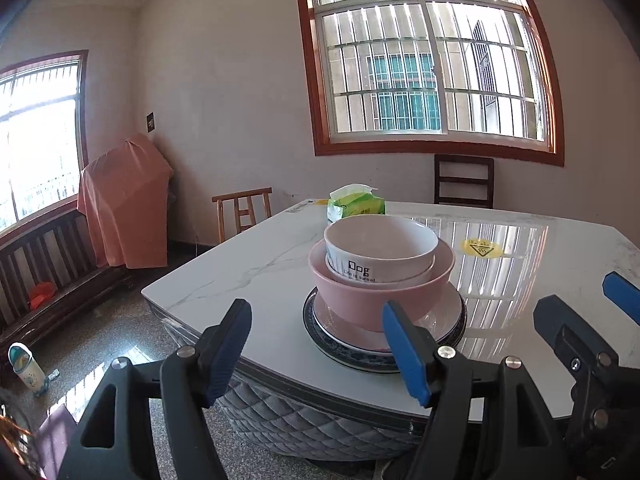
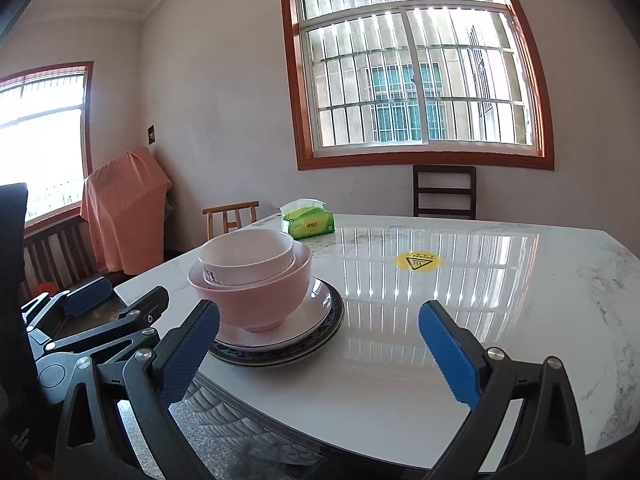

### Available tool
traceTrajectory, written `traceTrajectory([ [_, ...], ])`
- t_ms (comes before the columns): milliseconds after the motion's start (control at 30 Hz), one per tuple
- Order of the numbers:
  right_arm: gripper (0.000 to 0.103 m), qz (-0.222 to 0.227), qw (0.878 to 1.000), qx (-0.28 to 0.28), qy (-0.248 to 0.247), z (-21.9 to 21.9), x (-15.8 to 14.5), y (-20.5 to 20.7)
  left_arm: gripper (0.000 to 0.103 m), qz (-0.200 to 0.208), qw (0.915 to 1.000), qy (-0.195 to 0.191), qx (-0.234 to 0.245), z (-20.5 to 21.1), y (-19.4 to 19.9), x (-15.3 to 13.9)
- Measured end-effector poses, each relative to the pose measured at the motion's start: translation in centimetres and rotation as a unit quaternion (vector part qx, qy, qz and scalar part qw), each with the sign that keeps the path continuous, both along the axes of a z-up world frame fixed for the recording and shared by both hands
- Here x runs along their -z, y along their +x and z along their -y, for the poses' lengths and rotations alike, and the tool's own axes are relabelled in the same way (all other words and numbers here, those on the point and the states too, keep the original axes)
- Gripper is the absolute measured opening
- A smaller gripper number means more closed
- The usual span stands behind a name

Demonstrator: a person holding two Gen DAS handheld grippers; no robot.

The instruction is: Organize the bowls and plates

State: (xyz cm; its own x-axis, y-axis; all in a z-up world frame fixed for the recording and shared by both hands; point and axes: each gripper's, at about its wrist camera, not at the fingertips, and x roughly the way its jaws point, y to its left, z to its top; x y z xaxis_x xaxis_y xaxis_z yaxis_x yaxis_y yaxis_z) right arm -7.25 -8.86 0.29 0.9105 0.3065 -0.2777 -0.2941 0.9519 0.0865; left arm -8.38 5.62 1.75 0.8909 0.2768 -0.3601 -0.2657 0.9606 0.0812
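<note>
Fingers (image 1: 236, 344) wide apart — both grippers empty

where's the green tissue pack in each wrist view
Left wrist: the green tissue pack sits just above centre, directly behind the white bowl.
Right wrist: the pack is at centre, up and right of the bowl stack.
Shared landmark: the yellow warning sticker, right of the pack in both.

black plastic left gripper (image 1: 316, 350) and right gripper (image 2: 318, 354), each with ribbed blue pads (image 1: 404, 354) on both fingers, silver pivot screws, triangular cut-outs behind.
</note>
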Motion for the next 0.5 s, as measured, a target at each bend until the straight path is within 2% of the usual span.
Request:
traceTrajectory([
  [233, 0.1, 0.005, 1.0, 0.007, 0.01, 0.5, -0.2, -0.3, 0.071, 0.027, 0.9994, -0.009, 0.02, 0.1, -1.3, -0.7],
  [500, 0.101, 0.011, 1.0, 0.011, 0.005, 0.3, -0.3, -0.7, 0.072, 0.0, 0.9989, -0.036, 0.029, -0.4, -0.8, -0.2],
])
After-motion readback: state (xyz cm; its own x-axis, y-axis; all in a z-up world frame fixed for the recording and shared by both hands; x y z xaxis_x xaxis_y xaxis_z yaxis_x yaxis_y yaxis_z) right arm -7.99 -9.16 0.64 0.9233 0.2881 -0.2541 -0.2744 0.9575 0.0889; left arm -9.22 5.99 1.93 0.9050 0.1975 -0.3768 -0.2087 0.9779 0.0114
